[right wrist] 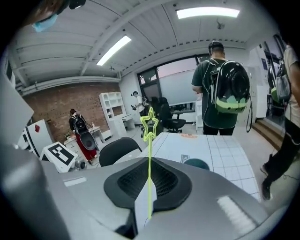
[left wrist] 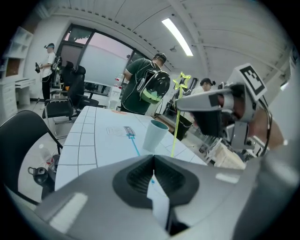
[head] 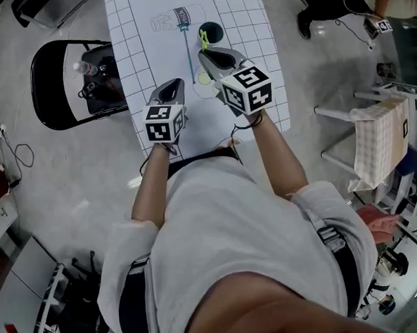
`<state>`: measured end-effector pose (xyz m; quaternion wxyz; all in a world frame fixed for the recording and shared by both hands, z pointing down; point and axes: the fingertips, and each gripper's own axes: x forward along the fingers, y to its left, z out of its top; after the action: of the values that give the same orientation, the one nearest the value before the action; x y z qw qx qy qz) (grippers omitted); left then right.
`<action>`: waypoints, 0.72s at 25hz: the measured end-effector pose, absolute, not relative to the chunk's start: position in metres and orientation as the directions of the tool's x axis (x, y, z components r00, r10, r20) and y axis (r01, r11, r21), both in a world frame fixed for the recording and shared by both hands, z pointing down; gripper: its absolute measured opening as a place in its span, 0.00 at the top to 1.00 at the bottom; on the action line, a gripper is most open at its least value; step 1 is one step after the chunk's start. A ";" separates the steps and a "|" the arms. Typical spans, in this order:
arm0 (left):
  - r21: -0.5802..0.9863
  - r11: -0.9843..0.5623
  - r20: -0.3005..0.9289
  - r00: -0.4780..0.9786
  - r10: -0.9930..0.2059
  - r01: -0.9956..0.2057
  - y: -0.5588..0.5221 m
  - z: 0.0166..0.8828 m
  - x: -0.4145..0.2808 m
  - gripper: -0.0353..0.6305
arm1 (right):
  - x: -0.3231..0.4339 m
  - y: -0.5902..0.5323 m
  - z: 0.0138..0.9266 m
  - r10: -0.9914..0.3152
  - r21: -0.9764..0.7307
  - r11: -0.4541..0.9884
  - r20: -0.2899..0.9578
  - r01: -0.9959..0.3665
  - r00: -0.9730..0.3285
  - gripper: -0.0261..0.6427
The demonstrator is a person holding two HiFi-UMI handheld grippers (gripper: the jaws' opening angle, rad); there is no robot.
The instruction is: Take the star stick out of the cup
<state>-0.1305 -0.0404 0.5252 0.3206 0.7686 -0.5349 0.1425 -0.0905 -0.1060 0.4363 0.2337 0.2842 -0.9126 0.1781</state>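
The yellow-green star stick [right wrist: 149,159] stands upright between the jaws of my right gripper [right wrist: 149,165], which is shut on its shaft, star [right wrist: 149,125] on top. In the left gripper view the star stick [left wrist: 174,131] hangs beside the pale teal cup [left wrist: 154,135], outside it, under the right gripper [left wrist: 183,104]. From the head view the cup [head: 211,32] stands on the white gridded table [head: 133,33], just beyond the right gripper [head: 205,55]. My left gripper [head: 175,85] is shut on nothing, nearer the table's front; its jaws [left wrist: 153,161] meet.
A blue stick [head: 188,51] lies flat on the table left of the cup, under a printed bottle outline [head: 177,18]. A black chair [head: 62,83] with a bottle on it stands left of the table. People stand beyond the far end.
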 end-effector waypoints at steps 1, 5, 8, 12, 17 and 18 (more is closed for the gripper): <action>0.338 -0.211 0.573 0.378 -0.727 -0.917 -0.038 0.530 -0.135 0.94 | -0.096 -0.103 0.450 -0.420 -0.206 0.773 0.544 -0.601 -0.727 0.94; 0.321 -0.175 0.604 0.344 -0.719 -0.931 -0.036 0.548 -0.152 0.94 | -0.108 -0.098 0.498 -0.385 -0.213 0.758 0.617 -0.617 -0.686 0.94; 0.319 -0.159 0.619 0.333 -0.711 -0.934 -0.041 0.557 -0.159 0.94 | -0.110 -0.102 0.519 -0.421 -0.175 0.731 0.645 -0.659 -0.638 0.94; 0.312 -0.152 0.636 0.325 -0.700 -0.938 -0.047 0.567 -0.162 0.94 | -0.116 -0.117 0.536 -0.512 -0.185 0.669 0.588 -0.720 -0.626 0.94; 0.312 -0.105 0.671 0.298 -0.679 -0.944 -0.050 0.587 -0.167 0.94 | -0.125 -0.135 0.590 -0.563 -0.174 0.589 0.612 -0.789 -0.555 0.94; 0.313 -0.096 0.674 0.292 -0.679 -0.945 -0.051 0.589 -0.169 0.94 | -0.126 -0.140 0.601 -0.562 -0.168 0.576 0.629 -0.800 -0.537 0.93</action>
<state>-0.1686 -0.0513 0.5892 0.3629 0.7172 -0.5660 0.1831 -0.1262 -0.1401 0.6015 0.2649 0.4018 -0.8473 0.2247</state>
